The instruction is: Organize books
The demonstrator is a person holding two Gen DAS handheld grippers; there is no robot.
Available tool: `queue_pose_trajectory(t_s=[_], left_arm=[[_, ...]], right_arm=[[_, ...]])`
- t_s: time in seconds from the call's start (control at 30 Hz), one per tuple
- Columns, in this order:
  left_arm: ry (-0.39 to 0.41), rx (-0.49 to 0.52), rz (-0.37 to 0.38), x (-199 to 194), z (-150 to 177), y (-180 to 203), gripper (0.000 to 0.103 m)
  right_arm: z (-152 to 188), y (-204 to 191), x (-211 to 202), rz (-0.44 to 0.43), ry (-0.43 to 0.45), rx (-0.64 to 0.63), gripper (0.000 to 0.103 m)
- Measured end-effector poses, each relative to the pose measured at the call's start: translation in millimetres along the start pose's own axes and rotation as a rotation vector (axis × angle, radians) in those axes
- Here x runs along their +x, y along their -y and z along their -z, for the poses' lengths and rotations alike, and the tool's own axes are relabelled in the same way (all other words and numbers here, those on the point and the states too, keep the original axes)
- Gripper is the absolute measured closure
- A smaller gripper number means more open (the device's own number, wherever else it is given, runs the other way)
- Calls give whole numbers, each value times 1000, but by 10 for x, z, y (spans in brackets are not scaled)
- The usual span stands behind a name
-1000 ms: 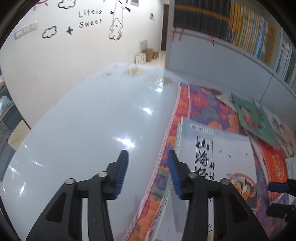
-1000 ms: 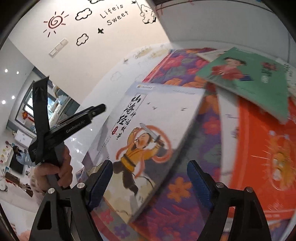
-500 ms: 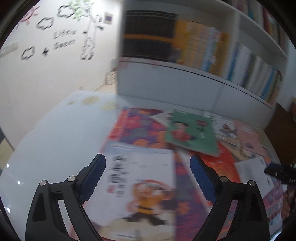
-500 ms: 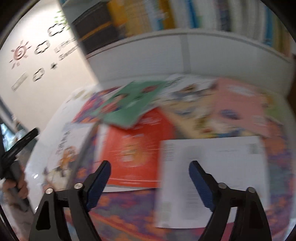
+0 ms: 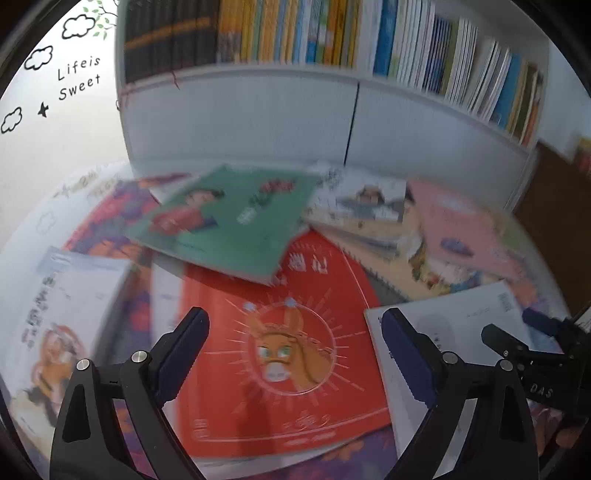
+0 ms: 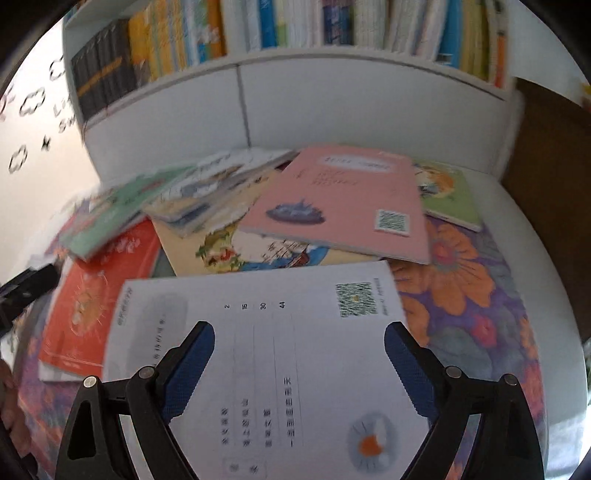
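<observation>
Several books lie strewn, overlapping, on the bench (image 6: 517,229); apparently none sorted. Left gripper (image 5: 295,354), above the red book (image 5: 280,369), and right gripper (image 6: 299,365), above the white book (image 6: 266,354), have just been opening; both empty.

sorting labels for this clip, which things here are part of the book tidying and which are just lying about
Part of the job:
red book
green book
pink book
white book
bookshelf

Just there:
floral cloth
wall stickers

Shelved book spines (image 5: 332,33) blurred, white book (image 6: 258,369) cut off
</observation>
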State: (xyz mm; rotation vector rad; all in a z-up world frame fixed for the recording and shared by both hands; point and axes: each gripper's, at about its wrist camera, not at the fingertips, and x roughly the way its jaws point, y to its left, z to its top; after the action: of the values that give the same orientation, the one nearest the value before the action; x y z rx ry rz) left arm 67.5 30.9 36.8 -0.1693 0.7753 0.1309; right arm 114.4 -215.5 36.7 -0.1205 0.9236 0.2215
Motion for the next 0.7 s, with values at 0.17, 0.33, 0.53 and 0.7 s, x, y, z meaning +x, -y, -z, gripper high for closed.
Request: queue_pose_trajectory(t_s=[0.17, 0.33, 0.53, 0.7], left_arm=[[-28, -51, -14, 298, 49, -11, 9], [-29, -87, -42, 354, 94, -97, 1], [-59, -30, -105, 422, 95, -1, 1], [-60, -28, -103, 420, 95, -6, 1]], right_arm=[[2, -4, 177, 16, 18, -29, 0], [36, 33, 185, -7, 15, -2, 0], [26, 32, 209, -12, 14, 1, 0], [19, 29, 222, -12, 13, 0, 0]])
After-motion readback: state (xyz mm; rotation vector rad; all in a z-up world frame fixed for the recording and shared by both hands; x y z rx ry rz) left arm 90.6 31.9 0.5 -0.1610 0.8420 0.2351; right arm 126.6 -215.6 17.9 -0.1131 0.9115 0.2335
